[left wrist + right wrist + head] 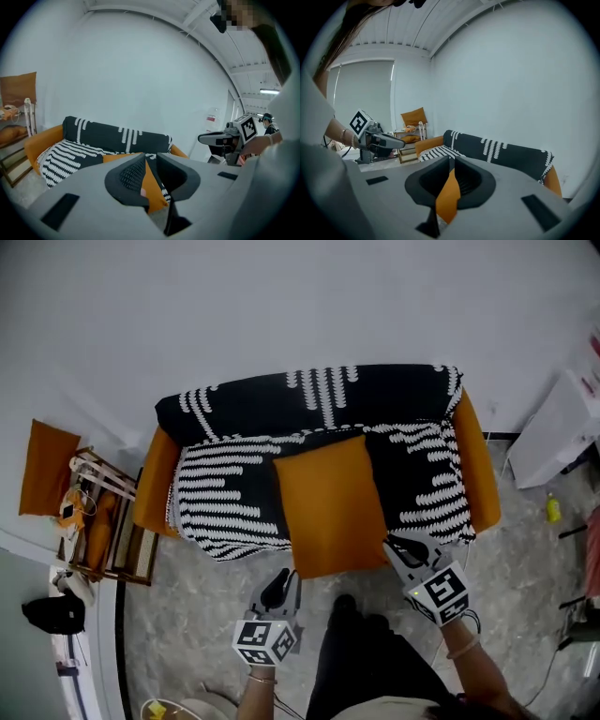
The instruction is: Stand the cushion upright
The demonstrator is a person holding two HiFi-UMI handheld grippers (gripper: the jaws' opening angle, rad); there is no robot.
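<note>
Sofa [478,465]: orange, black-white throw [234,493] draped over.
Cushion [328,502]: orange, flat on seat middle, near edge overhanging.
Left gripper [283,585] at near-left cushion corner, right gripper [401,552] at near-right corner.
Both jaws slightly apart, cushion orange in gap, not clamped.

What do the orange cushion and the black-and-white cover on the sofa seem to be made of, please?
Orange cushion: likely woven fabric, matte; no shine, soft rounded edges.
Black-and-white cover: probably knitted or woven textile, matte; it drapes and folds over the sofa.
Exact fibre cannot be told.
</note>
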